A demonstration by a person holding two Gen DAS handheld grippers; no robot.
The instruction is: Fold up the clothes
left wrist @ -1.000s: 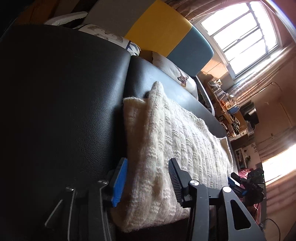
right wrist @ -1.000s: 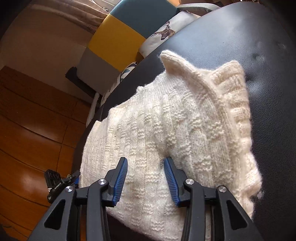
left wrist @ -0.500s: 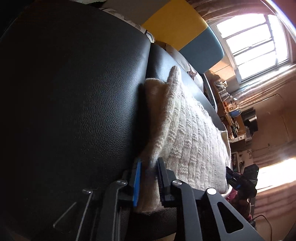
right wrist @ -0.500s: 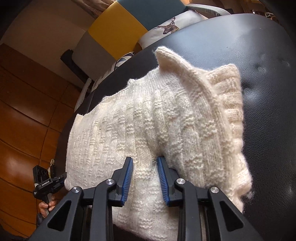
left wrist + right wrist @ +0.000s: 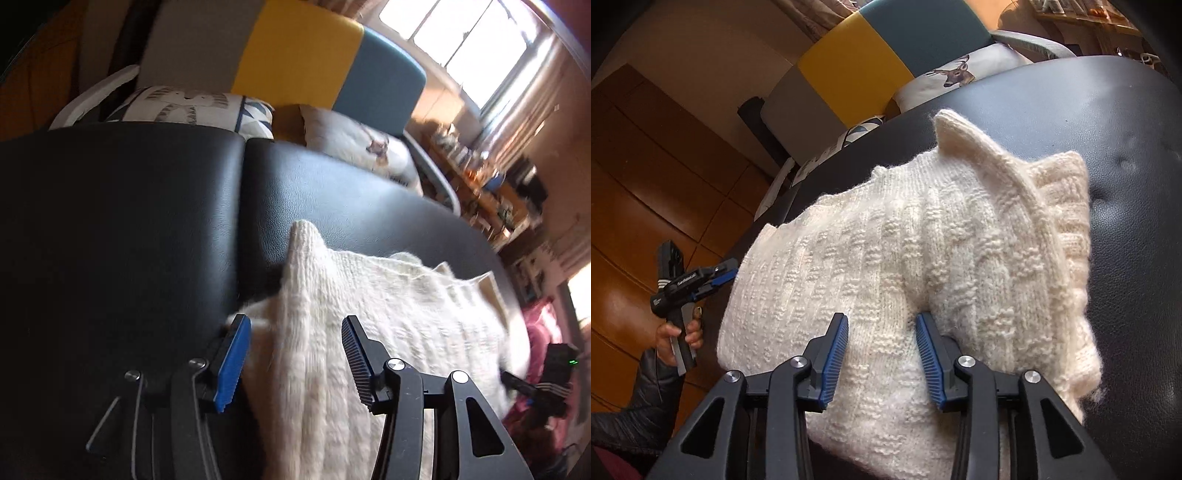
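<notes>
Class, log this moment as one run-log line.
task: fold clothes | sweater: folded on black cushion | left claw: open | right claw: open

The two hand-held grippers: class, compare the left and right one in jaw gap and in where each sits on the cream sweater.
The left hand-held gripper gapes wide; the right hand-held gripper has a narrower gap.

The left one straddles a raised fold at the end of the cream sweater; the right one sits over its flat knit, beside a fold.

Both are open, with blue ribbed pads, over the black leather seat.
</notes>
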